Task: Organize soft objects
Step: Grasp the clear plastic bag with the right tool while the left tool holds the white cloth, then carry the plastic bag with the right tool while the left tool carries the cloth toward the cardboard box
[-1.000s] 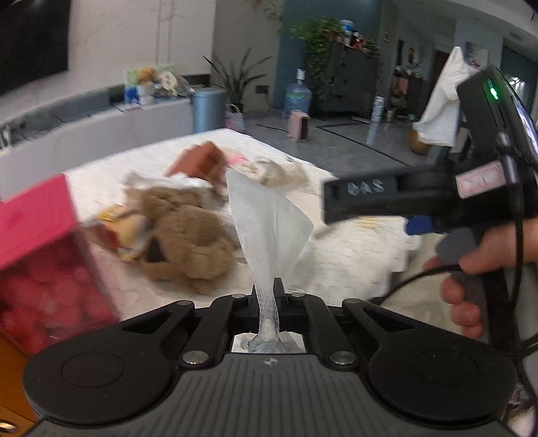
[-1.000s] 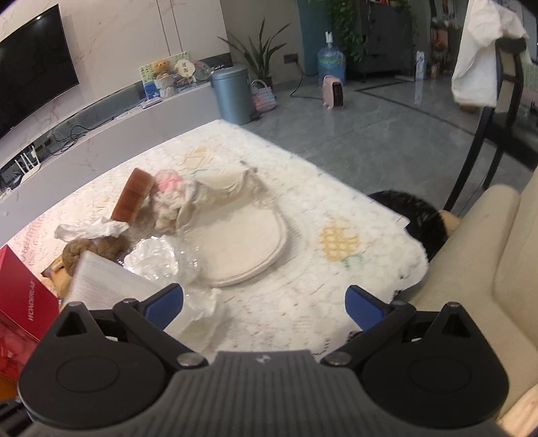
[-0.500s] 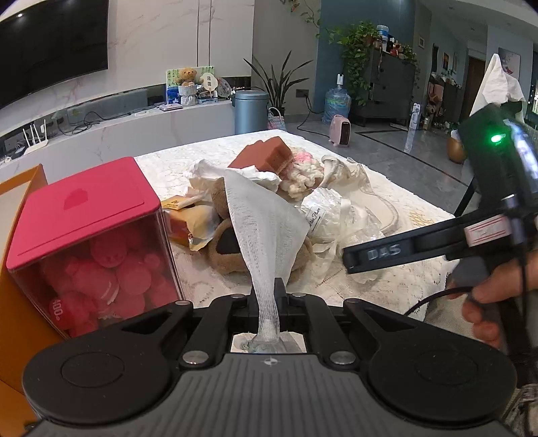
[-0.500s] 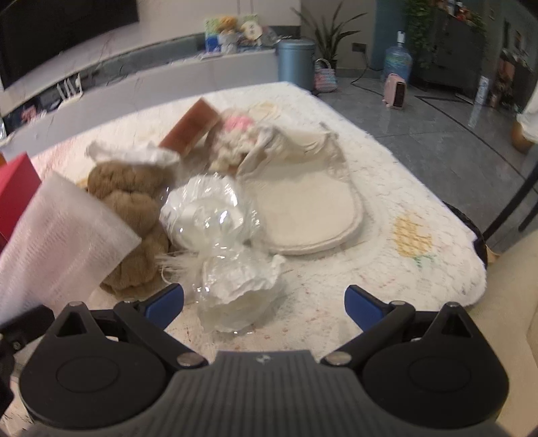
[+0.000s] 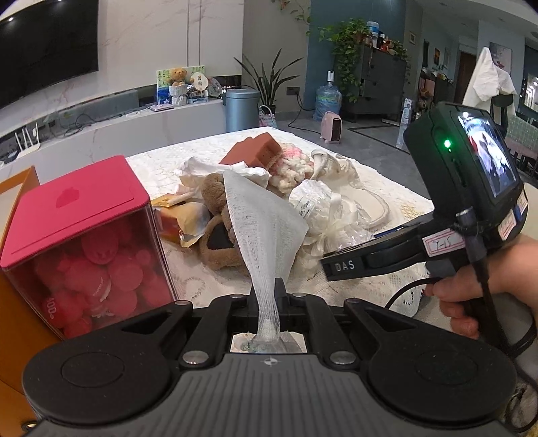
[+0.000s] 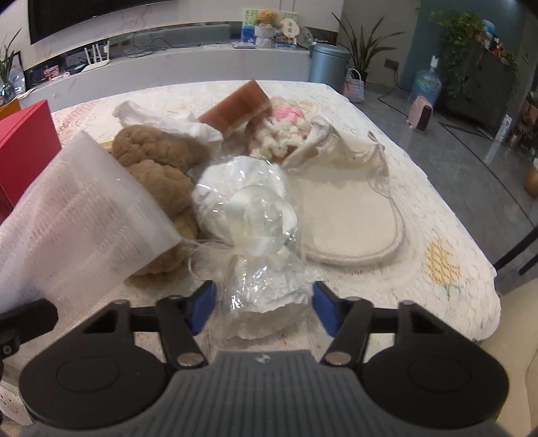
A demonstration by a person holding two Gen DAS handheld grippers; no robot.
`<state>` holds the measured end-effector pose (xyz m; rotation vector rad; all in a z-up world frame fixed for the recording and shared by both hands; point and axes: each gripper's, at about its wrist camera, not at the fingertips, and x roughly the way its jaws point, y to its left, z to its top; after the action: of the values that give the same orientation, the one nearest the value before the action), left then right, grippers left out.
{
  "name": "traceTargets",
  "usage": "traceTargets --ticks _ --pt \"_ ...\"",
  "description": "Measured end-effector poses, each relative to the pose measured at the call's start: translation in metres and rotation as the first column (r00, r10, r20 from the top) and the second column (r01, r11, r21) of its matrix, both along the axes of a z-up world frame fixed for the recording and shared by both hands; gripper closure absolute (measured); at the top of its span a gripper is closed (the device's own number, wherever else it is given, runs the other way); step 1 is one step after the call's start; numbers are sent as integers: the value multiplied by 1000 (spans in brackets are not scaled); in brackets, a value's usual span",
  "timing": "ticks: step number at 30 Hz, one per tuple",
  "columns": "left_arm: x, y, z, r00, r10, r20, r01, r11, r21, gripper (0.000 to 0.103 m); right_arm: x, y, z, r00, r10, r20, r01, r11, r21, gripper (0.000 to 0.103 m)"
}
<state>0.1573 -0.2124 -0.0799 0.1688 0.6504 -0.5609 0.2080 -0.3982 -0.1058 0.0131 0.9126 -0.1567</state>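
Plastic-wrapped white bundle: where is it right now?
Right wrist view: the plastic-wrapped white bundle lies bottom centre between the closing right gripper's blue pads, brown plush toy left, cream slipper right.

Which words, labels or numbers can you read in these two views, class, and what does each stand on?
"DAS": white letters on the black finger of the right gripper.
"100": white figures on a red soft ball inside the red-lidded clear plastic box.
Handwritten white label on the right gripper's handle: illegible.
Small print on the clear-wrapped white bundle: too small.
Colourful card on the far white counter: too blurred.
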Motion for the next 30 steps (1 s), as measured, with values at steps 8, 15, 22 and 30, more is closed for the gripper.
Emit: traceTargets --ticks 8,15,22,30 --pt "-3 -4 5 1000 9 17 -10 1000 26 97 -10 -2 10 1000 -4 -3 4 999 44 69" --pt "-3 2 16 998 62 13 -63 998 31 97 -21 -3 25 999 14 35 -16 997 74 74" --pt "-11 2 31 993 111 33 -111 994 20 98 -38 -13 46 993 -28 116 15 994 105 75" --pt "-21 -2 53 988 133 81 -136 990 28 98 -55 -26 64 981 -55 186 24 986 166 75"
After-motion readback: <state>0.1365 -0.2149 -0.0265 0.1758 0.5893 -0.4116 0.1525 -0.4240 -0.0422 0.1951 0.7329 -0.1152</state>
